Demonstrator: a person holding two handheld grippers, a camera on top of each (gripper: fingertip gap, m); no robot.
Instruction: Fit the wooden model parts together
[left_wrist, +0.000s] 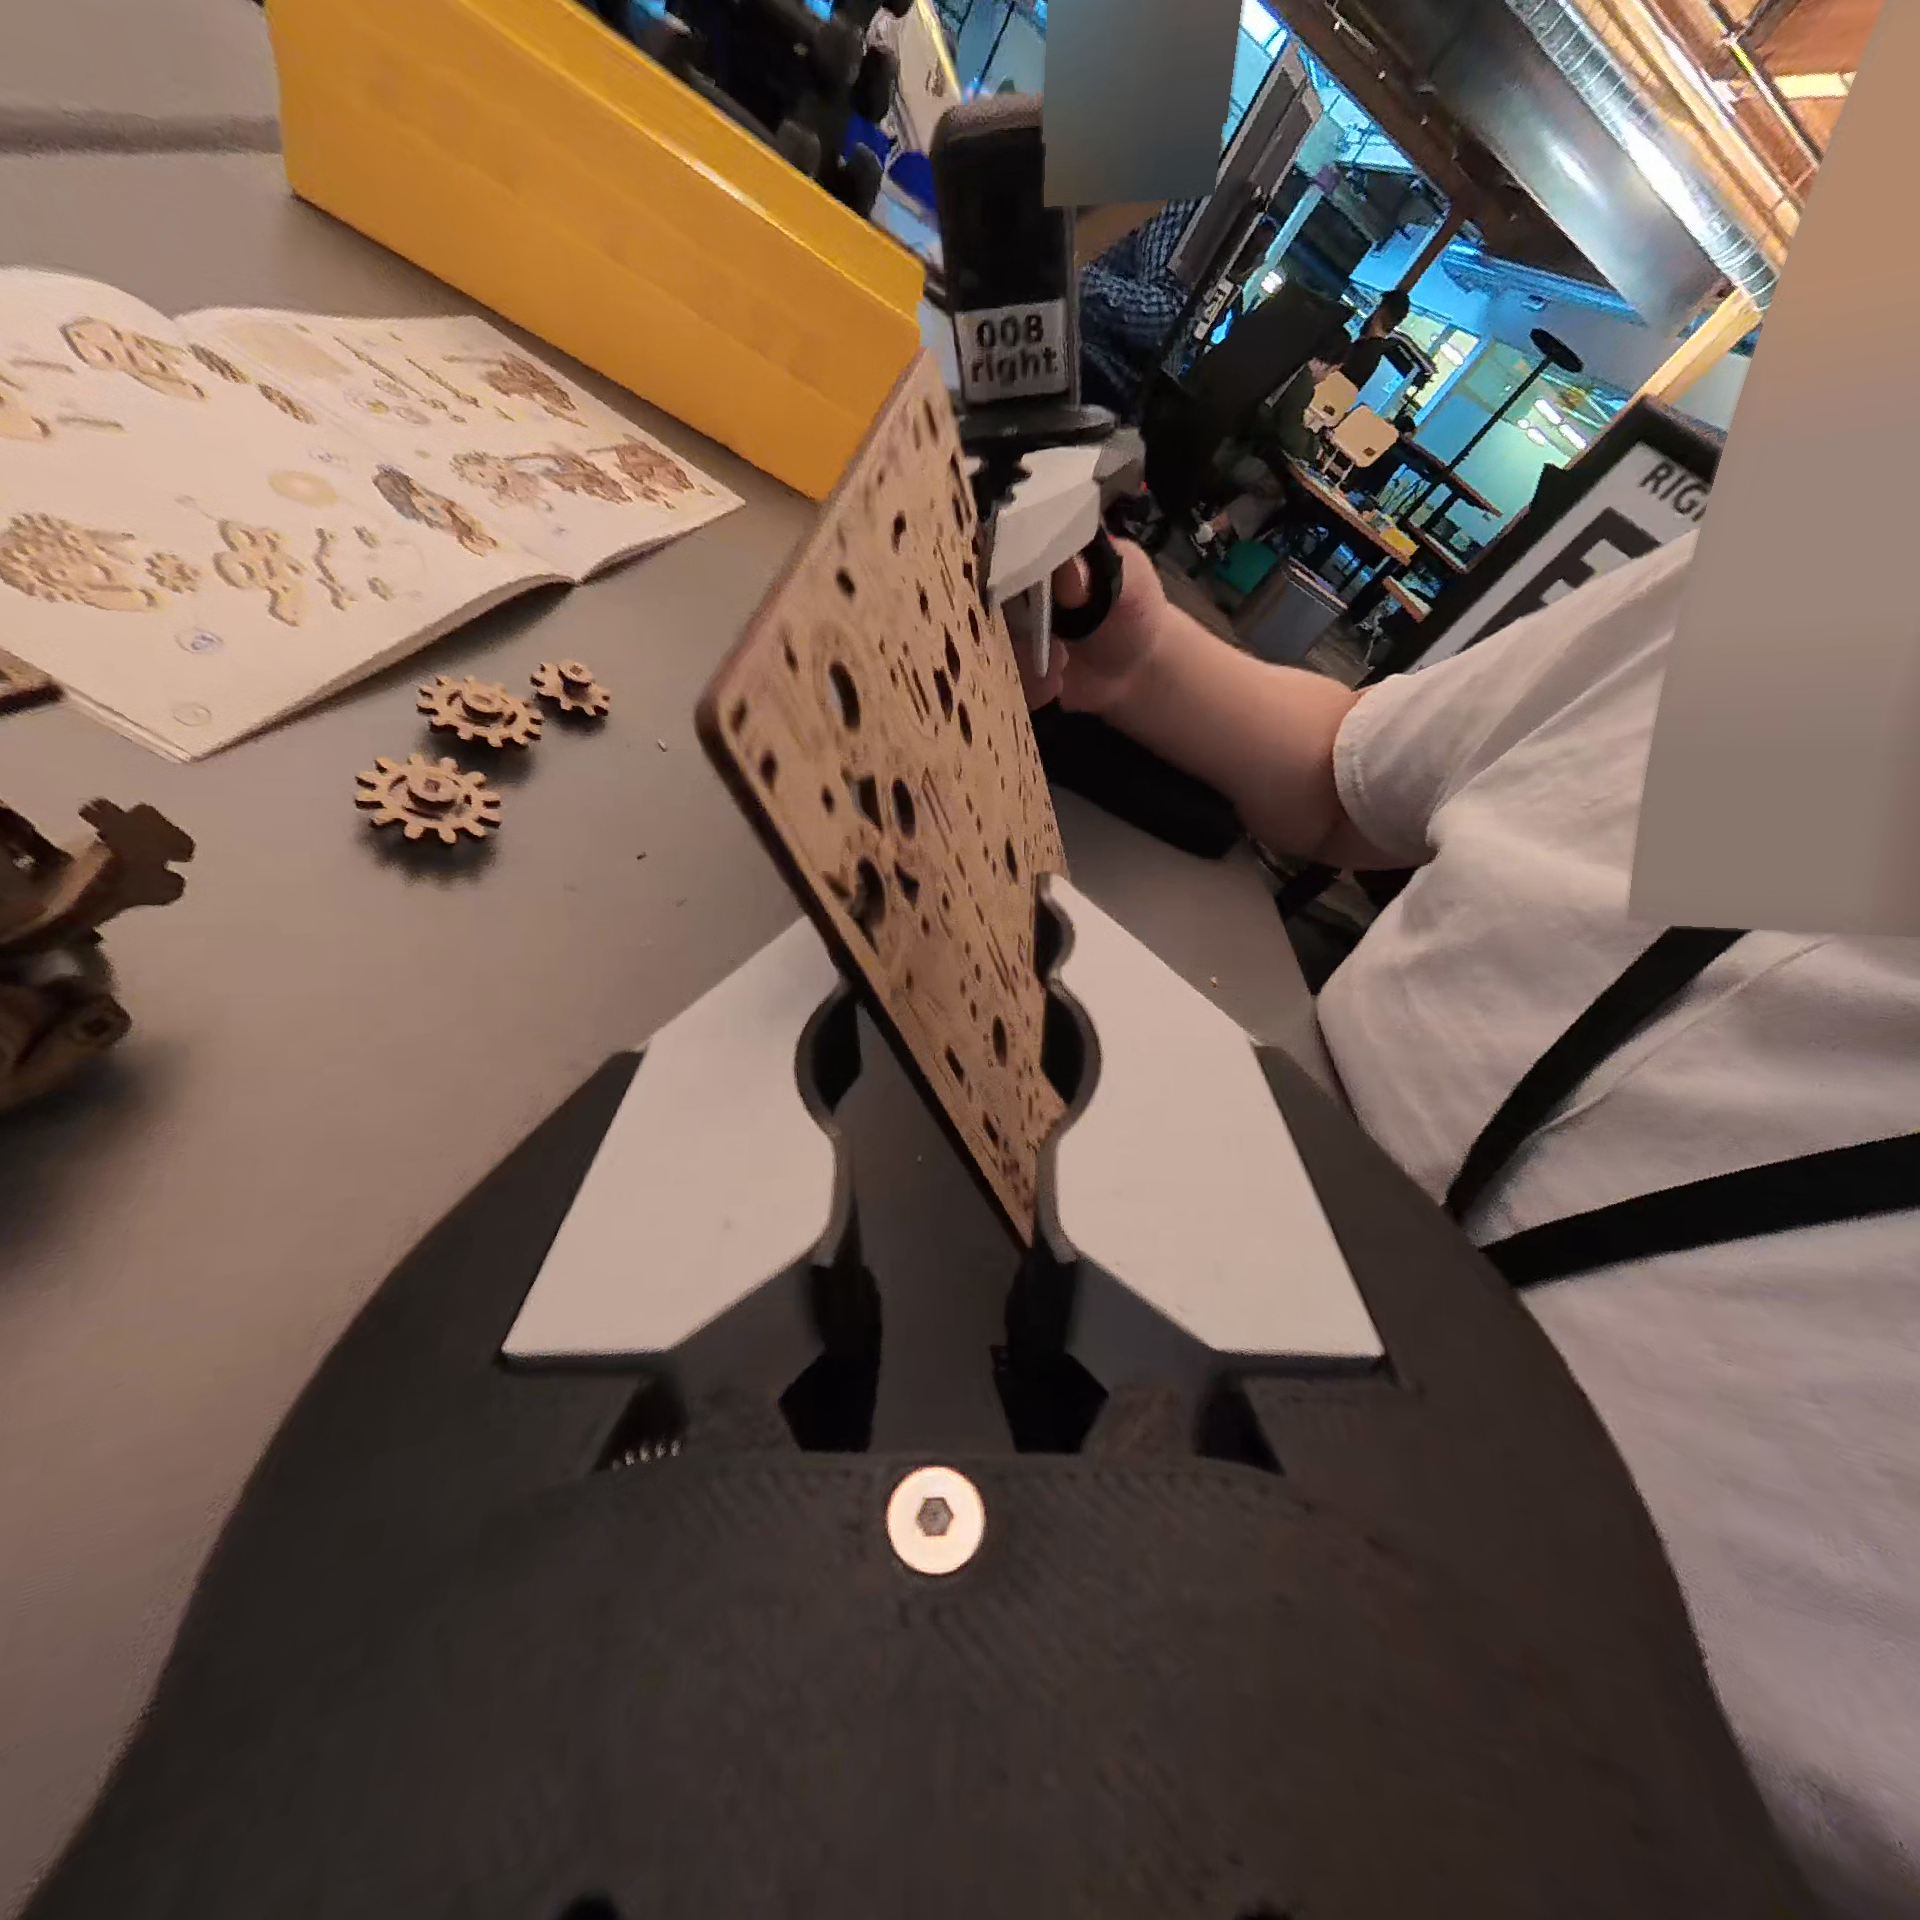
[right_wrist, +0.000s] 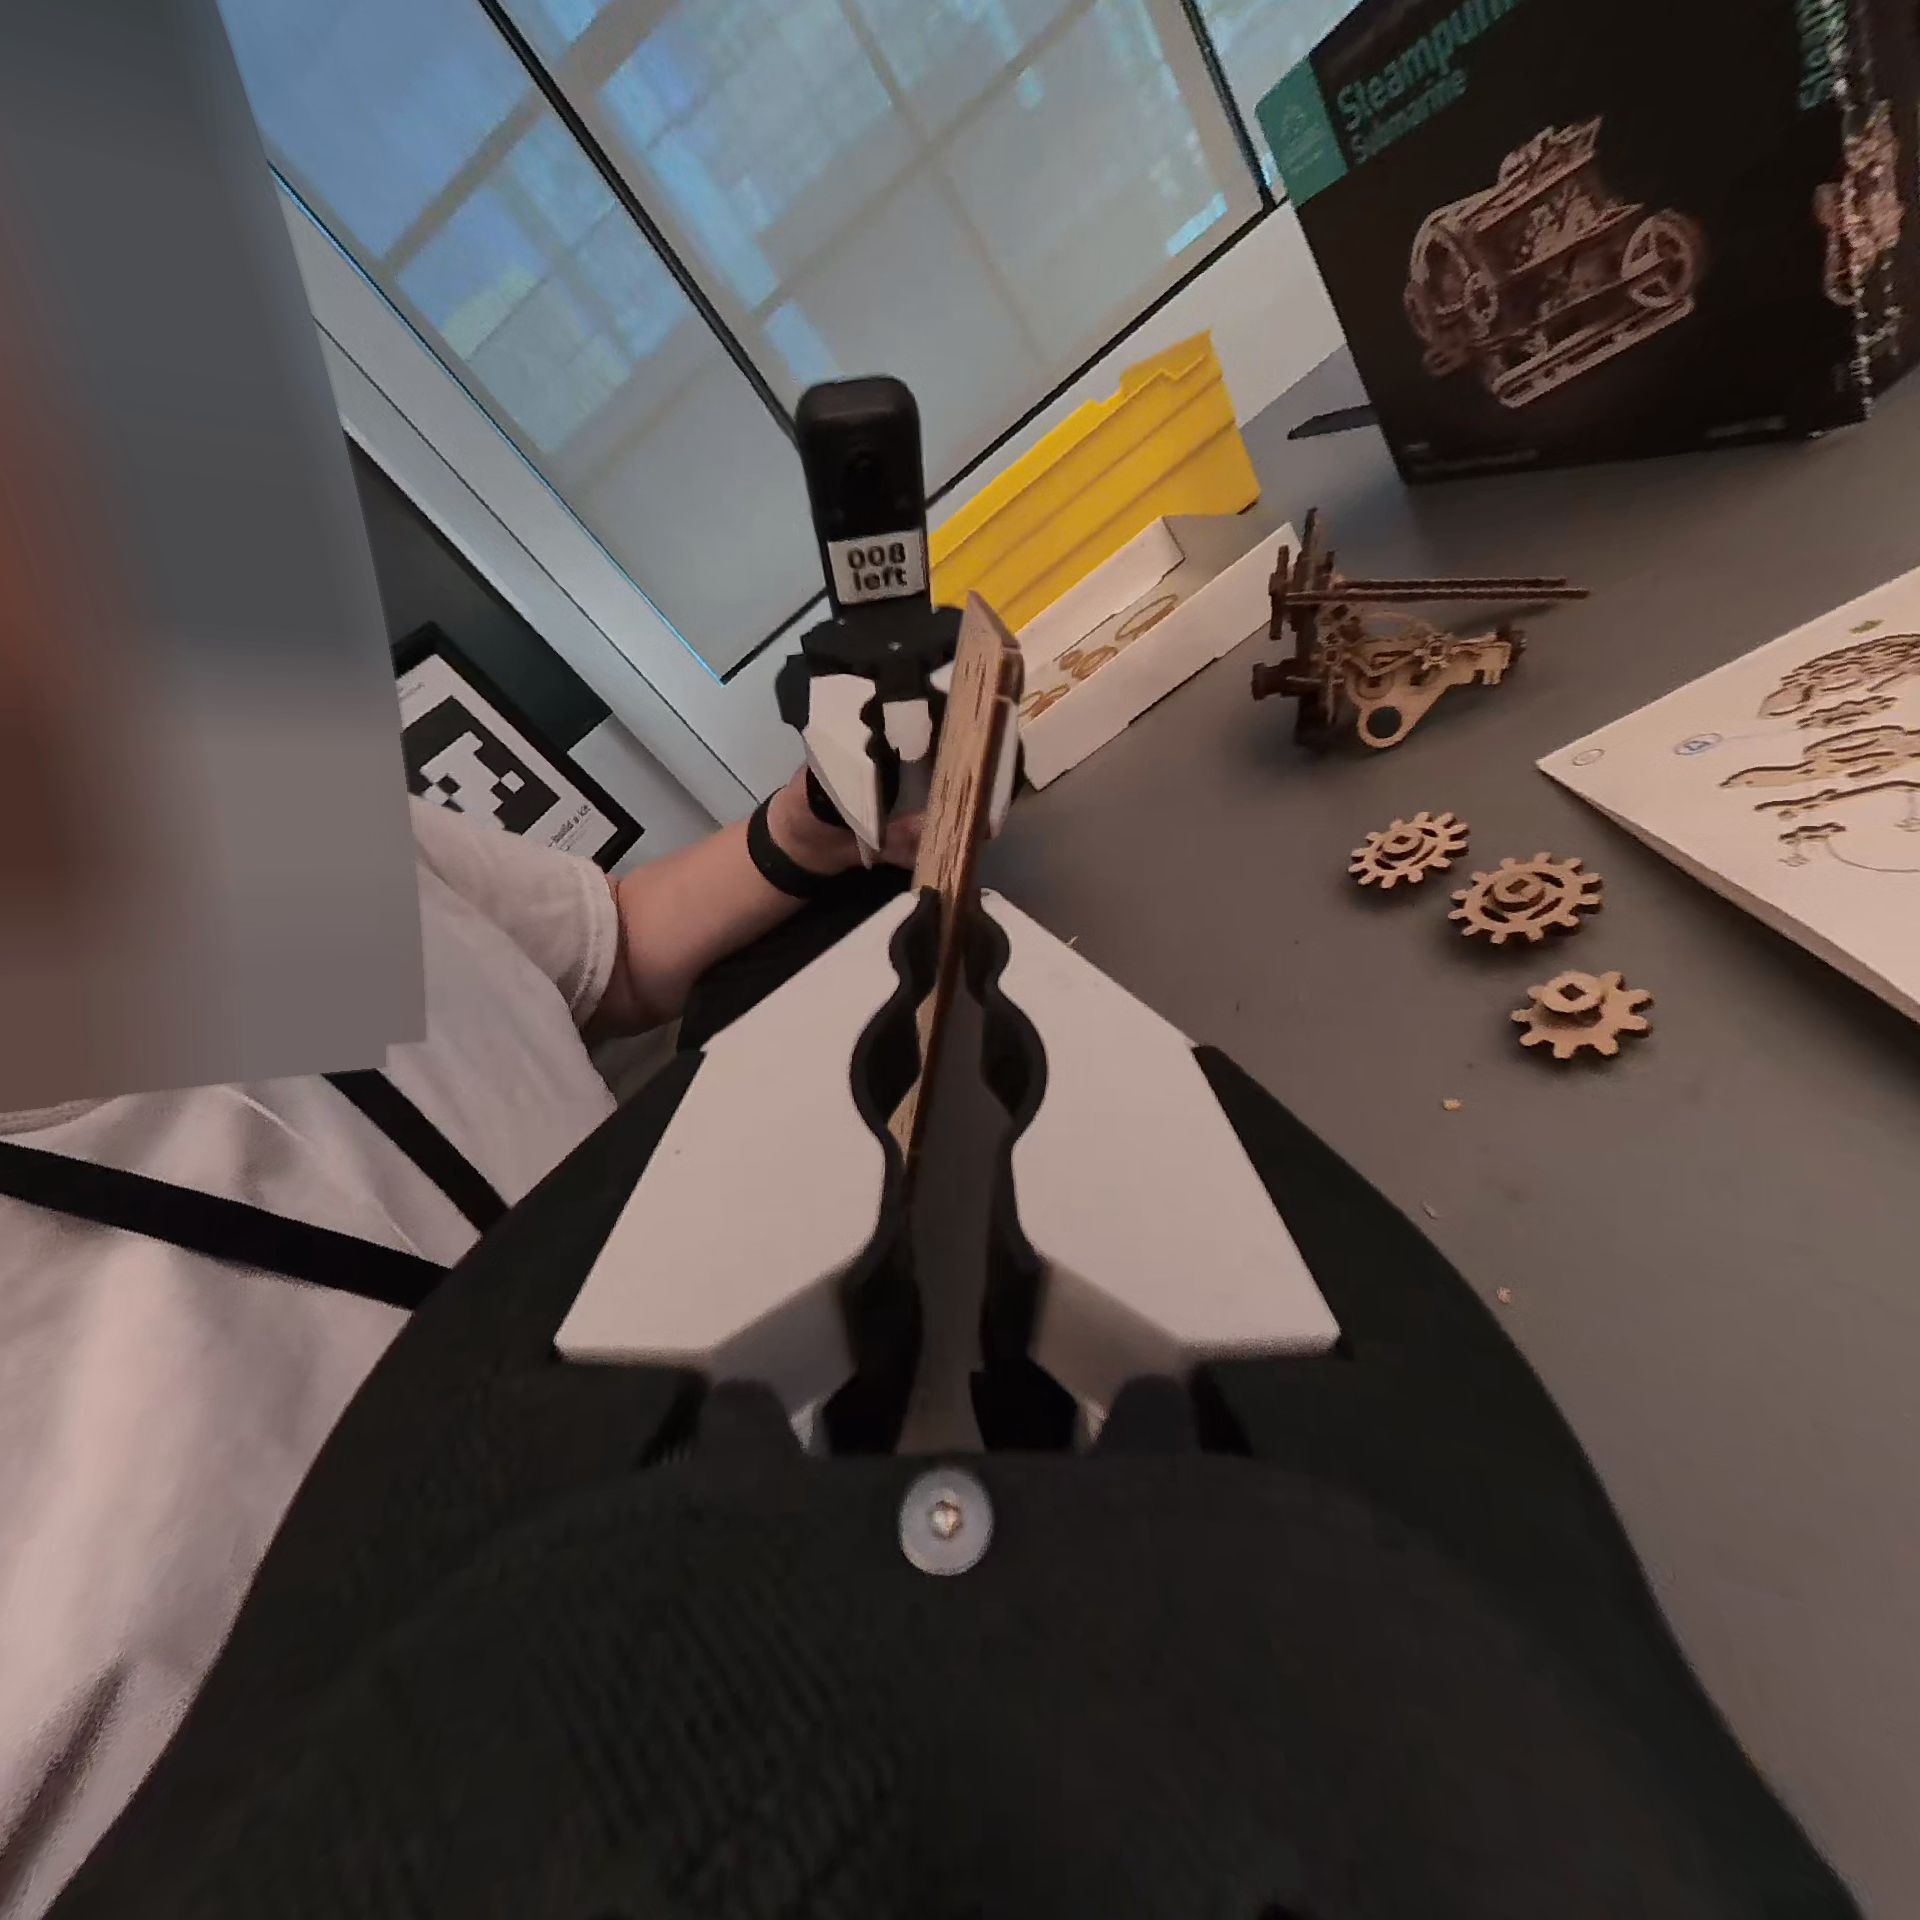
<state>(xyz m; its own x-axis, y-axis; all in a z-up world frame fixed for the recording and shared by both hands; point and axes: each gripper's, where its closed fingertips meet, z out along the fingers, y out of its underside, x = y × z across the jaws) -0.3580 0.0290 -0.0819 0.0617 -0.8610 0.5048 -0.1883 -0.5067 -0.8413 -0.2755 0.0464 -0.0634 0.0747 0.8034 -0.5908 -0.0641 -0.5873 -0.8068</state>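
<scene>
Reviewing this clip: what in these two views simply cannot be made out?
- Left wrist view: half-built wooden model cut off by the left edge.
- Right wrist view: wooden sheet seen edge-on, so its cut-outs are hidden.
- Left wrist view: right hand-held gripper mostly hidden behind the sheet.
- Both views: booklet diagrams too small.

The place looked like a shared workshop or maker lab in an open-plan industrial building. A grey table (left_wrist: 312, 987) carried a yellow bin (left_wrist: 582, 208), an open instruction booklet (left_wrist: 312, 468) just beside the bin, and loose wooden gears (left_wrist: 426, 795) near the booklet. Beyond the bin, exposed silver ductwork (left_wrist: 1621, 156) ran under the ceiling above other work tables (left_wrist: 1392, 509) where people sat. In the right wrist view, a boxed model kit (right_wrist: 1600, 229) stood past the bin, by large windows (right_wrist: 727, 208), and a framed black-and-white marker board (right_wrist: 499, 758) leaned beneath them.
</scene>
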